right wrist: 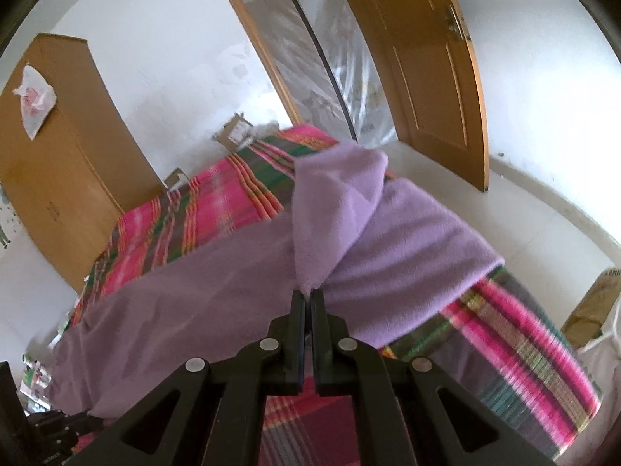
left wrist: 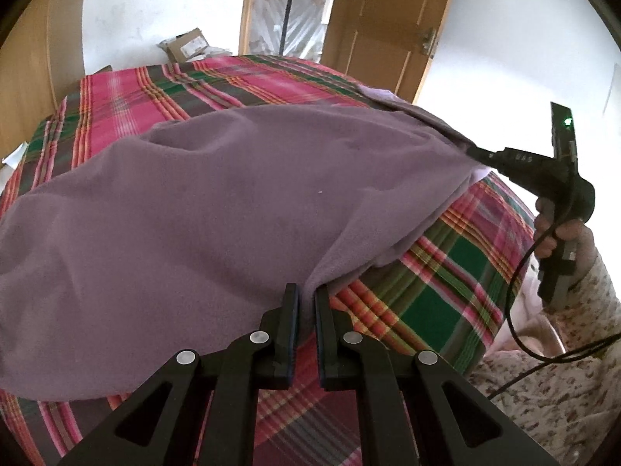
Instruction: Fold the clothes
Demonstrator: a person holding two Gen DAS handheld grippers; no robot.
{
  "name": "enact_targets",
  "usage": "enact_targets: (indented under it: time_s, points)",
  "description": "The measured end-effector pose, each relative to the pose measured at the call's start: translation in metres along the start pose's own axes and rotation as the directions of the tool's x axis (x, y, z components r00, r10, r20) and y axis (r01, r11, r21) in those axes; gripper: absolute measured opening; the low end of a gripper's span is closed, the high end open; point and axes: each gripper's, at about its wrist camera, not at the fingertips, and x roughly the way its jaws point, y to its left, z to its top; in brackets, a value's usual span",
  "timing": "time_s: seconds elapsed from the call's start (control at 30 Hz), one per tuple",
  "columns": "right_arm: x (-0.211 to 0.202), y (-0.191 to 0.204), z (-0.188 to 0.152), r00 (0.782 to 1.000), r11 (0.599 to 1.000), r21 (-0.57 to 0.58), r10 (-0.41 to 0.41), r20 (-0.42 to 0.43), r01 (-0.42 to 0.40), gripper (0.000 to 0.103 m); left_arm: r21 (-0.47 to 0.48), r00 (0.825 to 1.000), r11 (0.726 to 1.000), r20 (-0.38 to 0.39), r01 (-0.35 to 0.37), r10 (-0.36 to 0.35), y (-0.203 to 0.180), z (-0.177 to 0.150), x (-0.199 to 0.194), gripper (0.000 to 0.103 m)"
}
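Across the plaid bedspread (left wrist: 434, 272): lying spread, a purple fleece garment (left wrist: 194, 213), draping over most of the bed and reaching the near edge.
Lifted part: rising in a peak above the rest in the right wrist view, a paler fold of the fleece (right wrist: 333, 209), hanging from the pinch point.
Left gripper (left wrist: 306, 303): closing on the near hem of the fleece, cloth bunching between the two fingers, a narrow gap remaining around it.
Right gripper (right wrist: 308, 299): clamping tight on a corner of the fleece, fingers nearly meeting; showing also in the left wrist view at the far right edge of the cloth (left wrist: 477, 153), held by a hand (left wrist: 559, 233) in a floral sleeve.
Stage: judging as mid-fold, both edges gripped and one side raised off the bed.
Risk, slipping: thick fleece possibly sliding out of the left pinch, being held only by a thin hem.
Risk, uneven fold: two grips sitting at different heights, likely skewing the edge if carried over unevenly.
Risk, dragging: bedspread possibly bunching under the moving fleece.
Risk, cable: black cable (left wrist: 516, 279) hanging near the bed's corner, possibly snagging during a sweep.
Surroundings: wooden door (right wrist: 423, 58) and wardrobe (right wrist: 58, 155) standing well apart from the work.
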Motion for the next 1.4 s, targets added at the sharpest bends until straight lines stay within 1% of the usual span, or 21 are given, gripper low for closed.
enact_targets:
  time_s: [0.13, 0.17, 0.27, 0.3, 0.43, 0.53, 0.63, 0.7, 0.8, 0.9, 0.97, 1.03, 1.07, 1.1, 1.2, 1.3, 1.4]
  points:
    - [0.008, -0.004, -0.005, 0.999, 1.0, -0.004, -0.018, -0.041, 0.018, 0.003, 0.007, 1.0, 1.0, -0.008, 0.001, -0.001, 0.0, -0.001, -0.001, 0.008]
    - [0.008, -0.004, -0.005, 0.999, 1.0, -0.009, -0.022, -0.045, 0.022, 0.003, 0.011, 1.0, 1.0, -0.014, 0.004, -0.004, -0.001, -0.001, -0.002, 0.011]
    - [0.008, -0.006, -0.005, 0.998, 0.999, -0.021, -0.034, -0.054, 0.033, 0.004, 0.03, 0.999, 0.999, 0.0, 0.042, -0.042, -0.004, 0.002, -0.009, 0.012]
    - [0.008, -0.007, -0.005, 0.998, 0.999, -0.025, -0.038, -0.058, 0.037, 0.007, 0.037, 0.998, 0.998, 0.006, 0.055, -0.055, -0.005, 0.003, -0.012, 0.014]
    - [0.003, -0.008, -0.001, 0.998, 0.999, -0.019, -0.028, -0.055, 0.027, 0.008, 0.056, 0.993, 0.993, 0.036, 0.107, -0.109, -0.008, 0.009, -0.023, 0.017]
    - [-0.001, -0.005, 0.003, 0.999, 0.999, -0.028, -0.019, -0.041, 0.018, 0.008, 0.056, 0.991, 0.992, 0.06, 0.112, -0.116, -0.009, 0.017, -0.025, 0.017]
    - [-0.005, 0.001, 0.006, 0.998, 0.996, -0.073, -0.045, -0.038, 0.042, 0.01, 0.039, 0.99, 0.992, 0.075, 0.12, -0.122, -0.01, 0.026, -0.02, 0.018]
    - [-0.007, 0.004, 0.008, 0.997, 0.993, -0.106, -0.064, -0.037, 0.06, 0.011, 0.001, 0.989, 0.991, 0.071, 0.132, -0.131, -0.008, 0.031, -0.008, 0.023]
    - [-0.008, 0.0, 0.011, 0.995, 0.99, -0.113, -0.093, -0.035, 0.088, 0.011, -0.043, 0.991, 0.99, 0.047, 0.131, -0.129, -0.004, 0.036, 0.012, 0.024]
    - [-0.004, 0.001, 0.023, 0.995, 0.988, -0.122, -0.1, -0.016, 0.098, 0.011, -0.07, 0.985, 0.983, 0.019, 0.17, -0.169, -0.004, 0.034, 0.027, 0.023]
    - [0.001, 0.005, 0.033, 0.996, 0.986, -0.141, -0.094, 0.002, 0.094, 0.012, -0.079, 0.982, 0.979, 0.011, 0.188, -0.188, -0.005, 0.032, 0.031, 0.024]
    - [0.01, 0.011, 0.045, 0.995, 0.982, -0.165, -0.095, 0.007, 0.095, 0.023, -0.085, 0.98, 0.976, 0.011, 0.199, -0.198, -0.004, 0.031, 0.031, 0.023]
    - [0.017, 0.015, 0.051, 0.996, 0.979, -0.18, -0.091, 0.0, 0.09, 0.033, -0.093, 0.979, 0.974, 0.012, 0.205, -0.204, -0.004, 0.031, 0.032, 0.023]
    - [0.024, 0.019, 0.056, 0.996, 0.977, -0.195, -0.086, -0.009, 0.083, 0.038, -0.102, 0.977, 0.972, 0.013, 0.211, -0.211, -0.003, 0.03, 0.032, 0.023]
    - [0.047, 0.029, 0.07, 0.995, 0.969, -0.234, -0.093, -0.035, 0.082, 0.038, -0.099, 0.978, 0.974, 0.015, 0.206, -0.206, -0.005, 0.031, 0.033, 0.024]
    - [0.072, 0.036, 0.077, 0.989, 0.958, -0.267, -0.132, -0.07, 0.109, 0.038, -0.085, 0.981, 0.978, 0.013, 0.192, -0.192, -0.009, 0.032, 0.034, 0.024]
    - [0.096, 0.049, 0.085, 0.979, 0.933, -0.337, -0.17, -0.111, 0.124, 0.039, -0.085, 0.981, 0.978, 0.013, 0.192, -0.191, -0.01, 0.033, 0.034, 0.024]
